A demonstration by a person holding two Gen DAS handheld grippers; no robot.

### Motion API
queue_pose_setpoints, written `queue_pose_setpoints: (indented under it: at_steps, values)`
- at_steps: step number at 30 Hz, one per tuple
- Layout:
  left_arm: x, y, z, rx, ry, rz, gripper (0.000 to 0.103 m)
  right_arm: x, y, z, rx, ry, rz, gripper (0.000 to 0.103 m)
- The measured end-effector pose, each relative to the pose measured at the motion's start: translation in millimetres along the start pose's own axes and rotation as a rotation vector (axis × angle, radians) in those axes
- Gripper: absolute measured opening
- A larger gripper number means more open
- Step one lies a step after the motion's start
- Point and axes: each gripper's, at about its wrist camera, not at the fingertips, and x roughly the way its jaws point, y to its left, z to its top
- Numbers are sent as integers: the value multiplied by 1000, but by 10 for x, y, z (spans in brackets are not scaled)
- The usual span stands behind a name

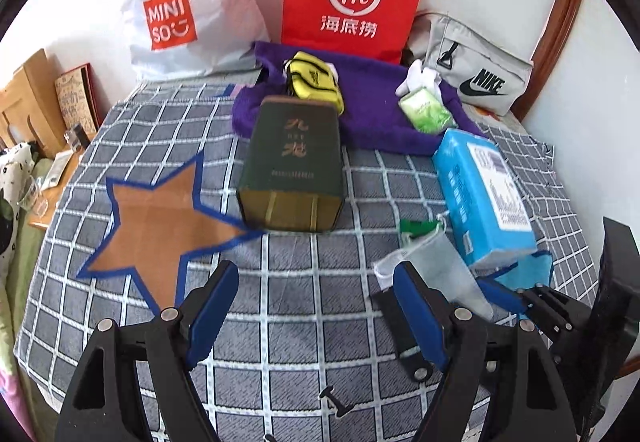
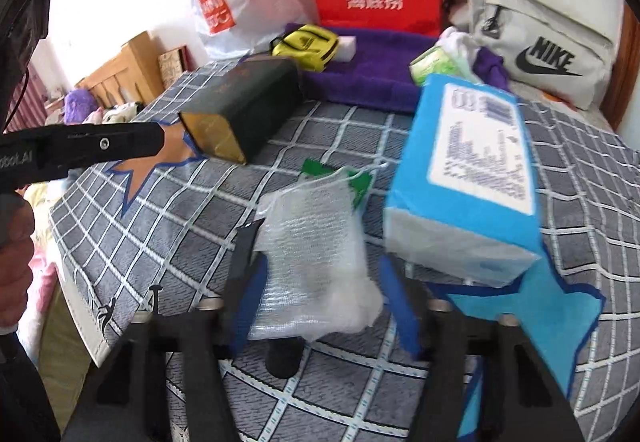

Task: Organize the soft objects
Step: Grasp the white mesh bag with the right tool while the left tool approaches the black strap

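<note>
Right claw: blue pads bracket a white mesh pouch with a green tag, which lies on the grey checked cloth covering the bench; whether the pads press it cannot be told. Left claw: spread wide, empty, above the cloth. Beyond: a blue tissue pack, a dark green box and a purple towel.

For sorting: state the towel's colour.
Purple towel, clearest in the left wrist view.
</note>
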Motion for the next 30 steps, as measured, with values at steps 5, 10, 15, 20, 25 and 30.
queue_pose_setpoints:
  at_steps: [5, 10, 15, 20, 25, 30]
  values:
    - [51, 52, -58, -18, 15, -2, 79, 10, 98, 32, -32, -28, 32, 10]
    - [65, 108, -95, -30, 19, -2, 79, -173, 182, 100, -30, -101, 74, 9]
    - [51, 162, -131, -41, 26, -3, 79, -413, 138, 212, 21, -166, 120, 9]
    - [-25, 142, -162, -25, 21, -3, 79, -693, 75, 280, 31, -224, 90, 9]
    - [10, 29, -221, 1, 40, -3, 79, -926, -127, 123, 54, -226, 43, 9]
    - [90, -152, -300, 38, 70, 2, 79, -936, -387, -216, 87, -164, -20, 9]
